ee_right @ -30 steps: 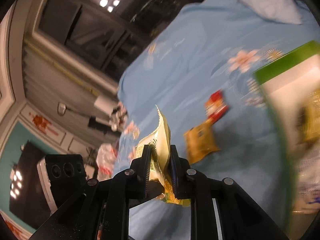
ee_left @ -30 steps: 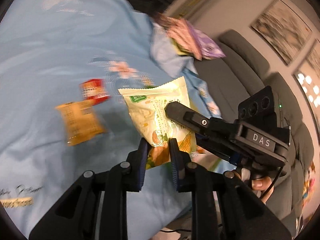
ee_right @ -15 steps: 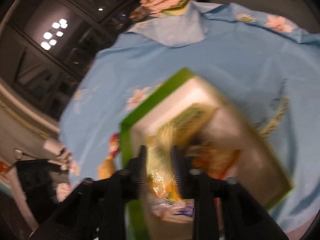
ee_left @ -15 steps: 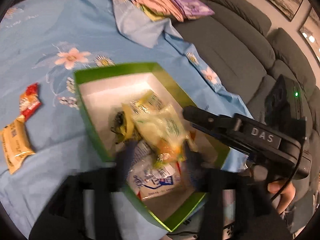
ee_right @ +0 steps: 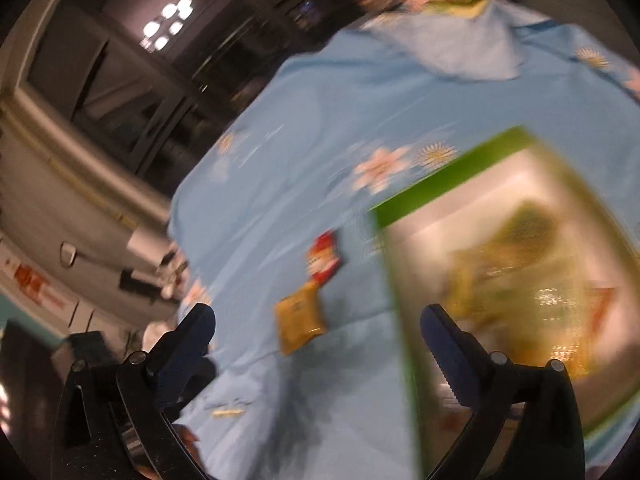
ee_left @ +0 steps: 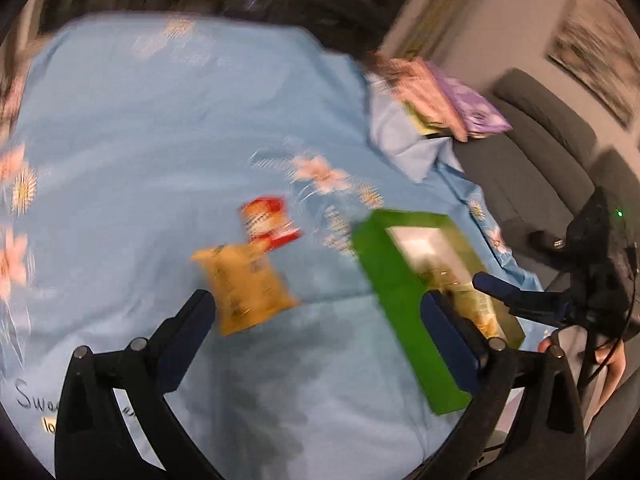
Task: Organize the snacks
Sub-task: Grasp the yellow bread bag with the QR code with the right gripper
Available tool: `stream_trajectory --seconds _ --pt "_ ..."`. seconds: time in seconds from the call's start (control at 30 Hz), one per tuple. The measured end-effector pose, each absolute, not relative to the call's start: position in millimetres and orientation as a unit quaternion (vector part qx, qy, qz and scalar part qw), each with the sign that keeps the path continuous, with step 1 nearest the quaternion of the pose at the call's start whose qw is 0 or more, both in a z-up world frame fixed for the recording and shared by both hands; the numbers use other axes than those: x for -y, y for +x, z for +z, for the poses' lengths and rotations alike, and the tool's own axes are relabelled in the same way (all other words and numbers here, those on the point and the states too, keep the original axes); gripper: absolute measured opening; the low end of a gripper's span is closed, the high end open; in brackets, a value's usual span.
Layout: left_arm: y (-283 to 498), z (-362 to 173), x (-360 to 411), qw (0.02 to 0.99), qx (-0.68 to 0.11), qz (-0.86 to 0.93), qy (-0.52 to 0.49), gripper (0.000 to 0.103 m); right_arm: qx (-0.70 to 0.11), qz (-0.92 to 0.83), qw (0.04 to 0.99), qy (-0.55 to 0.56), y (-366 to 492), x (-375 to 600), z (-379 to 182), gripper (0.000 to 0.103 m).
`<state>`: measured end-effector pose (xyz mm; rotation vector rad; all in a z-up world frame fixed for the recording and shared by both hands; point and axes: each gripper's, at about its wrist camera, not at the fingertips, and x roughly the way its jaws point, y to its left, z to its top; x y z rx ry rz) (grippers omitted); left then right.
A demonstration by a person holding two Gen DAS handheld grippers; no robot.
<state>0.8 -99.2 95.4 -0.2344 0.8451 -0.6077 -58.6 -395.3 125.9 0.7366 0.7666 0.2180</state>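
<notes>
Left wrist view shows the left gripper spread wide and empty, an orange snack packet lying just ahead of its left finger, a red packet beyond, the green box by its right finger. Right gripper likewise gapes empty. The packet looks light, crinkly, slippery; pinching a sealed edge seems safest.

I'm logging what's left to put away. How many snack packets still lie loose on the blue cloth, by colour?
Orange-yellow packet: 1
Red packet: 1
Total loose on the blue cloth: 2
The packets inside the green box are too blurred to count.
</notes>
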Motion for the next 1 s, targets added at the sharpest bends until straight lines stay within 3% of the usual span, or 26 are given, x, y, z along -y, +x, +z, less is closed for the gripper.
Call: stream_trajectory --seconds 0.2,0.43,0.6,0.73,0.8,0.9,0.93,0.97,1.0 --pt "35 32 72 0.824 -0.463 -0.284 -0.162 0.103 -0.419 0.194 0.786 0.411 4 339 91 0.103" --pt "60 1 87 0.751 -0.496 -0.361 -0.244 0.103 -0.482 0.177 0.759 0.401 68 305 48 0.102" --pt "67 0 91 0.738 -0.504 -0.370 -0.254 0.102 -0.523 0.178 0.738 0.388 85 297 21 0.095" --pt "73 0 93 0.732 -0.508 -0.374 -0.257 0.101 -0.544 0.186 0.723 0.383 94 290 4 0.078" --pt "74 1 98 0.736 -0.509 -0.376 -0.241 0.101 -0.547 0.187 0.721 0.383 97 288 -5 0.075" --pt "76 1 104 0.759 -0.499 -0.355 -0.220 0.086 -0.537 0.191 0.733 0.372 98 288 -2 0.066" --pt "76 0 104 0.767 -0.497 -0.346 -0.211 0.072 -0.536 0.184 0.740 0.363 99 288 -2 0.055" --pt "76 -1 103 0.778 -0.495 -0.333 -0.197 0.050 -0.534 0.172 0.749 0.353 101 288 -1 0.044" --pt "77 -3 101 0.789 -0.495 -0.318 -0.178 0.040 -0.531 0.166 0.755 0.349 100 290 -2 0.041"
